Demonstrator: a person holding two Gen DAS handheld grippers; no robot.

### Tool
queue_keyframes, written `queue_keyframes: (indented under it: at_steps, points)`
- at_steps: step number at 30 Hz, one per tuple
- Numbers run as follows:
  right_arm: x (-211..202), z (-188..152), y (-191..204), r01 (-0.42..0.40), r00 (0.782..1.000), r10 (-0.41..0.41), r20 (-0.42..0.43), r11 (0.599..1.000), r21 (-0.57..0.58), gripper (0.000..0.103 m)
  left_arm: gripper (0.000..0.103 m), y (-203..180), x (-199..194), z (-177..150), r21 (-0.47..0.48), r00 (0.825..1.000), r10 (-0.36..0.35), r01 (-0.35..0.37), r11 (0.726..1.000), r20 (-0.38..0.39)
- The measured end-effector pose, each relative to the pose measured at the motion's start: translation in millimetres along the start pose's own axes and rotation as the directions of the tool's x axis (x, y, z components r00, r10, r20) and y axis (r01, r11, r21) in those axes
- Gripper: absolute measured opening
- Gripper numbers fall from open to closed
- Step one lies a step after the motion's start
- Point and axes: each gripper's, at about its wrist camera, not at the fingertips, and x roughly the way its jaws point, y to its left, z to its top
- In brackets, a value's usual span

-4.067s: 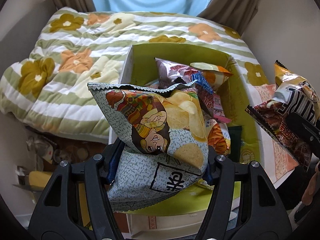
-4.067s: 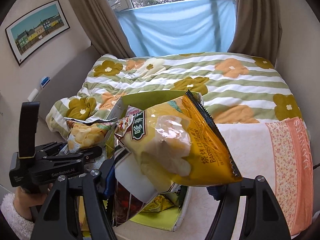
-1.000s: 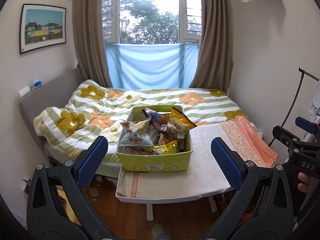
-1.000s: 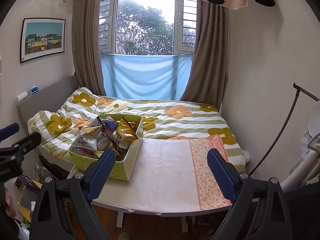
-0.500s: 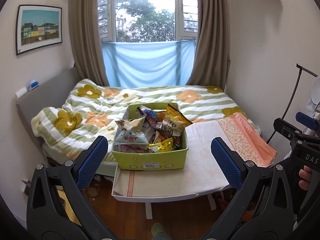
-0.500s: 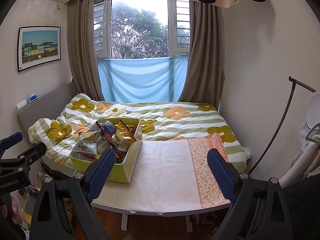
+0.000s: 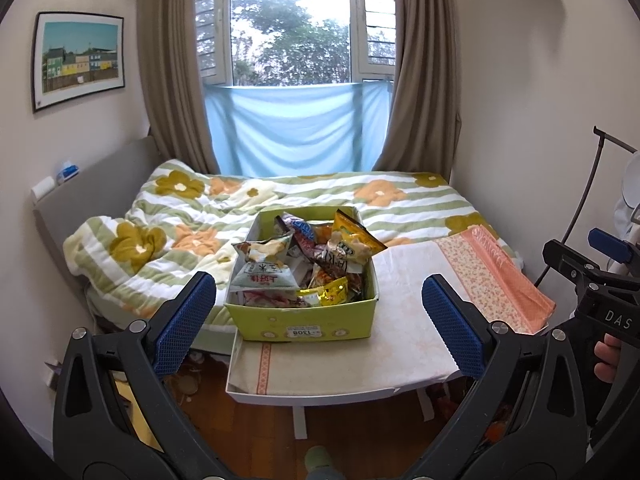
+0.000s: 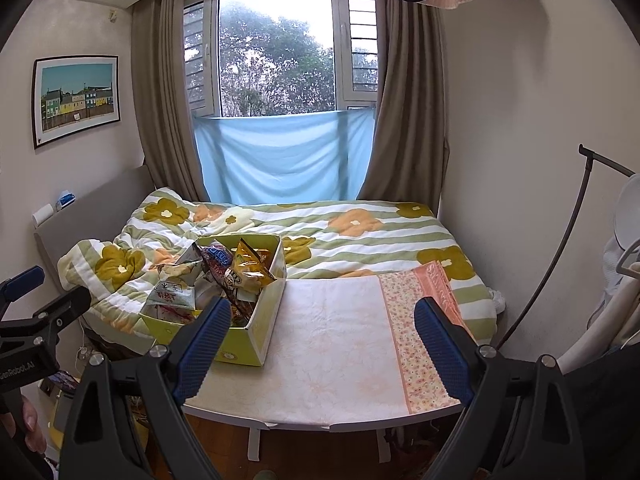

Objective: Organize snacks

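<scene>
A yellow-green box (image 7: pixel 304 326) (image 8: pixel 260 336) stands on the left part of a small white table (image 7: pixel 408 356) (image 8: pixel 332 352). Several snack bags fill it, among them a grey chip bag (image 7: pixel 262 274) (image 8: pixel 170 292) and a yellow bag (image 7: pixel 352 240) (image 8: pixel 248 268). My left gripper (image 7: pixel 318 326) hangs open well short of the table's near edge, empty. My right gripper (image 8: pixel 322 348) is open and empty too, held back over the table's near edge. Each gripper shows at the edge of the other's view.
A bed with a green-striped flowered quilt (image 7: pixel 192 224) lies behind the table. An orange patterned cloth (image 7: pixel 500 280) (image 8: pixel 424 320) covers the table's right end. A black lamp stand (image 8: pixel 560 248) leans at the right wall. Wooden floor (image 7: pixel 360 432) shows below the table.
Four seconds ago each gripper held a snack bag at the box; both are now empty and pulled far back. In the last second the views barely shift.
</scene>
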Motion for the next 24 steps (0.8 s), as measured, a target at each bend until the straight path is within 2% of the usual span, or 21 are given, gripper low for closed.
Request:
queue_keyframes:
  at_steps: [24]
  points:
    - [1.8,-0.9,2.7,0.029,0.999,-0.028,-0.015,0.999,0.014,0.091,0.102,2.6,-1.5,-0.2,0.003,1.0,-0.011,0.011,1.0,0.005]
